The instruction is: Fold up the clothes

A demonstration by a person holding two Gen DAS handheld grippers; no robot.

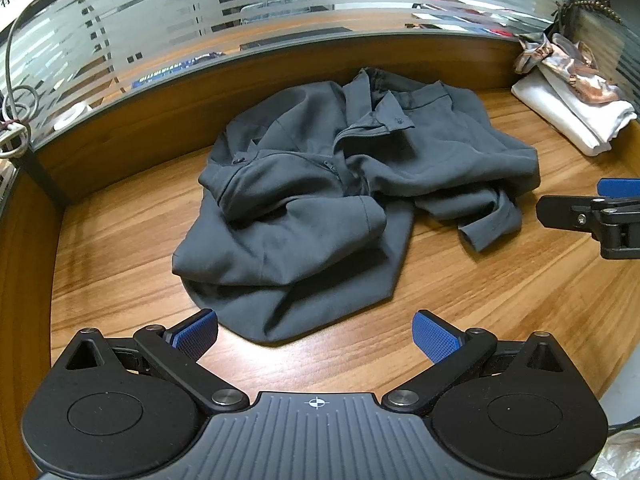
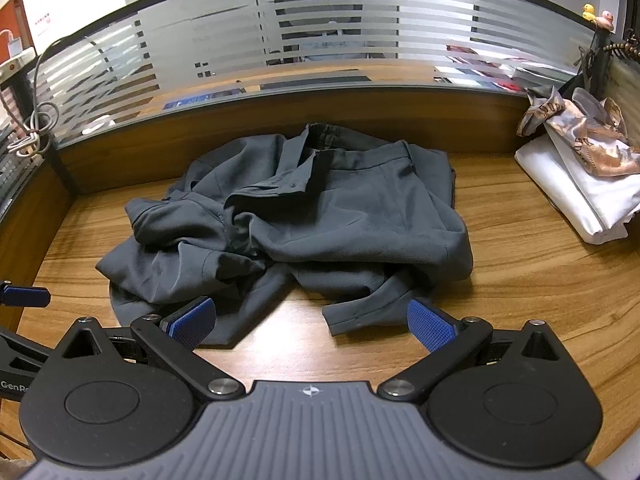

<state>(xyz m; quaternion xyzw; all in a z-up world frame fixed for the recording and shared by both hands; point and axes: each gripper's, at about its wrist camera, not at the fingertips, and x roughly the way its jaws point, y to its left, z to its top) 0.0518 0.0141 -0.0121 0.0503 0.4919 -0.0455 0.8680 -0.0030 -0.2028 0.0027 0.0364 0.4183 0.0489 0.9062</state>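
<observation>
Grey trousers (image 1: 340, 184) dumped in a crumpled heap mid-bench (image 1: 480, 288), waistband and open fly toward the glass partition (image 1: 200, 20), legs bunched and doubled over each other toward the claws. One leg cuff (image 2: 360, 316) sticks out loose on the near right side; a rounded fold of fabric hangs nearest the left claw.

Left claw (image 1: 316, 336): released, jaws wide apart, nothing between them, hovering just short of the near edge of the heap. Not touching cloth.
Right claw (image 2: 312, 322): also released, jaws wide, empty; the loose cuff lies just ahead between its blue pads (image 2: 430, 324), apart from them as far as I can tell.

Step, my read: the very start. Nothing flattened, no fold made. Both claws are staged for a first grab.

Next move likely needs:
- untangle before folding, since the legs are overlapped and twisted
- right claw takes the exposed cuff or the waistband corner, left takes the other side, then lift and shake/spread flat
- grip one layer set only; the heap is several layers deep and pinching the wrong one would drag the whole pile

Risk: the fabric looks limp and slippery-ish, so a shallow pinch may slip.

Far right corner: stack of folded white cloth (image 2: 580, 200) with a patterned scarf-like piece (image 2: 580, 132) on top, well apart from the trousers. Leave it alone. Cables (image 2: 38, 128) coiled at far left by the partition, clear of the work zone.
</observation>
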